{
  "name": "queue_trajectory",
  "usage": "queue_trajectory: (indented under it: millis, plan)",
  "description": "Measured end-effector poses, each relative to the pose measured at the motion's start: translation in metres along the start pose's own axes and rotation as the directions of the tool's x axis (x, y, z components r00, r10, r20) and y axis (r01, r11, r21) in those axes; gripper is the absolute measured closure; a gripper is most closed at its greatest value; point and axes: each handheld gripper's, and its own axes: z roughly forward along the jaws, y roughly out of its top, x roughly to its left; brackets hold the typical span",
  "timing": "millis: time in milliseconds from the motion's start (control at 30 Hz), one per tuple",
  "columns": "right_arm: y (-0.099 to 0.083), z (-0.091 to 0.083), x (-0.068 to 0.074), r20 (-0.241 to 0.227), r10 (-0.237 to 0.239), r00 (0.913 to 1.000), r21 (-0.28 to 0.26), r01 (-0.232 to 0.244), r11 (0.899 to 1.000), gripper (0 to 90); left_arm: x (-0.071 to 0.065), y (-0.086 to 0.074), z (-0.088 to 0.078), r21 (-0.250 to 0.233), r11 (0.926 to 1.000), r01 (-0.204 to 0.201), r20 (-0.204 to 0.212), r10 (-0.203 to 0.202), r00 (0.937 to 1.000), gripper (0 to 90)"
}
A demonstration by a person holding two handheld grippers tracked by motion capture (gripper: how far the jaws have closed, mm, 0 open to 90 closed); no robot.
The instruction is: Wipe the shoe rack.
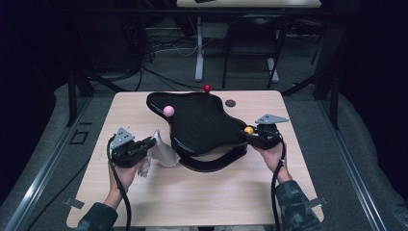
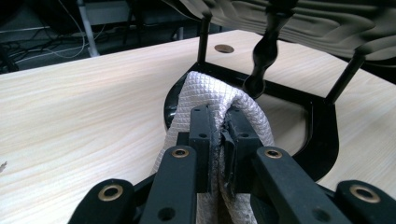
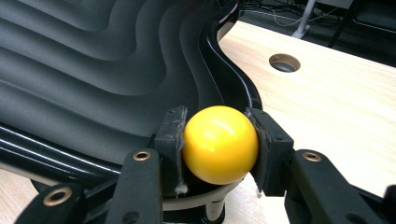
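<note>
At the lower left of the high view we see our left gripper (image 1: 146, 144) closed on a white cloth (image 1: 162, 150). In the left gripper view the cloth (image 2: 210, 100) shows a fine waffle weave; it is folded over the jaws and pinched between them, bulging above the tips. Just beyond it lies the black base (image 2: 322, 135) of the tray, with thin posts rising from it to the tray above.

At the right of the high view our right gripper (image 1: 251, 132) is clamped on a yellow ball (image 1: 248, 130) at the tray's right tip. In the right gripper view the ball (image 3: 219, 143) is smooth, glossy and round, with a pad pressed on each side of it, and it sits on a short stem at the tray's edge.

The tray (image 1: 202, 122) fills the middle of the frame: black, wavy in outline, its surface (image 3: 93, 56) stepped in rippling ridges, with a shiny rim. It stands raised over its base on the pale wooden table (image 1: 192, 197).

Farther up, a pink ball (image 1: 168, 111) sits at the tray's left edge and a red ball (image 1: 207, 88) at its far edge. A round hole (image 1: 230, 102) in the table lies to the upper right of the tray.
</note>
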Motion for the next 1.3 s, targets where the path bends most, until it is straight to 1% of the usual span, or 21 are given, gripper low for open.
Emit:
queue_trajectory:
  millis: [233, 433, 500, 533, 567, 600, 633, 667, 700, 767, 800, 833, 867, 933, 967, 1000, 1033, 1133, 1233, 1300]
  plan:
    - [0.005, 0.002, -0.01, -0.026, -0.02, 0.9995, 0.024, 0.021, 1.0, 59.7, 0.001, -0.002, -0.002, 0.005, 1.0, 0.006, 0.0, -0.006, 1.0, 82.8]
    - [0.007, 0.007, -0.02, -0.027, -0.006, 0.9996, 0.023, 0.006, 1.0, 59.4, -0.001, -0.005, -0.001, 0.024, 0.9997, -0.001, 0.007, 0.001, 1.0, 82.7]
    - [0.01, 0.009, -0.022, 0.003, 0.002, 1.0, 0.037, -0.002, 0.999, 58.0, -0.001, -0.005, -0.001, 0.027, 0.9996, -0.002, 0.008, 0.002, 1.0, 82.7]
    - [0.012, 0.01, -0.024, 0.022, 0.009, 0.9997, 0.046, -0.01, 0.999, 54.5, -0.001, -0.005, -0.001, 0.027, 0.9996, -0.003, 0.009, 0.003, 1.0, 82.7]
    - [0.014, 0.011, -0.025, 0.035, 0.026, 0.9991, 0.058, -0.028, 0.998, 52.1, -0.002, -0.005, 0.0, 0.025, 0.9997, -0.003, 0.011, 0.002, 0.9999, 82.7]
    - [0.015, 0.012, -0.027, 0.048, 0.033, 0.9983, 0.062, -0.036, 0.997, 51.2, -0.002, -0.005, 0.0, 0.023, 0.9997, -0.003, 0.012, 0.002, 0.9999, 82.7]
    - [0.016, 0.013, -0.028, 0.058, 0.042, 0.9974, 0.067, -0.046, 0.997, 47.7, -0.002, -0.005, 0.0, 0.027, 0.9996, -0.004, 0.015, 0.004, 0.9999, 82.7]
    - [0.018, 0.013, -0.028, 0.086, 0.064, 0.9943, 0.081, -0.071, 0.994, 45.6, -0.003, -0.005, 0.0, 0.027, 0.9996, -0.005, 0.016, 0.005, 0.9999, 82.7]
    - [0.019, 0.013, -0.026, 0.094, 0.083, 0.9921, 0.087, -0.091, 0.992, 45.8, -0.003, -0.005, 0.0, 0.029, 0.9996, -0.005, 0.015, 0.004, 0.9999, 82.7]
    - [0.018, 0.011, -0.021, 0.127, 0.1, 0.9868, 0.087, -0.112, 0.99, 47.3, -0.003, -0.005, 0.0, 0.028, 0.9996, -0.004, 0.016, 0.004, 0.9999, 82.7]
    - [0.017, 0.01, -0.019, 0.133, 0.116, 0.9843, 0.082, -0.127, 0.988, 48.6, -0.003, -0.005, 0.0, 0.029, 0.9996, -0.005, 0.017, 0.004, 0.9998, 82.6]
    - [0.017, 0.009, -0.017, 0.139, 0.141, 0.9801, 0.077, -0.153, 0.985, 49.2, -0.003, -0.004, 0.0, 0.029, 0.9996, -0.007, 0.017, 0.007, 0.9998, 82.6]
    - [0.017, 0.009, -0.016, 0.146, 0.149, 0.978, 0.075, -0.161, 0.984, 51.5, -0.003, -0.004, 0.0, 0.026, 0.9996, -0.006, 0.018, 0.006, 0.9998, 82.6]
    - [0.017, 0.01, -0.013, 0.15, 0.147, 0.9776, 0.073, -0.16, 0.984, 58.7, -0.004, -0.004, 0.0, 0.023, 0.9997, -0.009, 0.018, 0.008, 0.9998, 82.6]
    - [0.017, 0.011, -0.012, 0.162, 0.142, 0.9765, 0.071, -0.155, 0.985, 59.2, -0.005, -0.004, 0.0, 0.023, 0.9997, -0.009, 0.017, 0.009, 0.9998, 82.6]
    - [0.018, 0.012, -0.011, 0.174, 0.126, 0.9768, 0.073, -0.14, 0.988, 59.4, -0.006, -0.003, -0.001, 0.018, 0.9998, -0.007, 0.018, 0.007, 0.9998, 82.6]
    - [0.018, 0.012, -0.011, 0.174, 0.126, 0.9768, 0.073, -0.14, 0.988, 59.4, -0.006, -0.003, -0.001, 0.018, 0.9998, -0.007, 0.018, 0.007, 0.9998, 82.6]
    - [0.019, 0.017, -0.015, 0.192, 0.121, 0.974, 0.052, -0.133, 0.99, 59.7, -0.008, -0.002, -0.001, 0.012, 0.9999, -0.012, 0.022, 0.012, 0.9997, 82.7]
    - [0.022, 0.022, -0.019, 0.203, 0.111, 0.973, 0.057, -0.125, 0.991, 59.6, -0.011, 0.0, -0.002, 0.004, 0.9998, -0.018, 0.02, 0.018, 0.9996, 82.6]
    - [0.024, 0.025, -0.021, 0.202, 0.111, 0.9731, 0.06, -0.125, 0.99, 59.4, -0.013, 0.002, -0.003, -0.013, 0.9995, -0.028, 0.007, 0.028, 0.9996, 82.7]
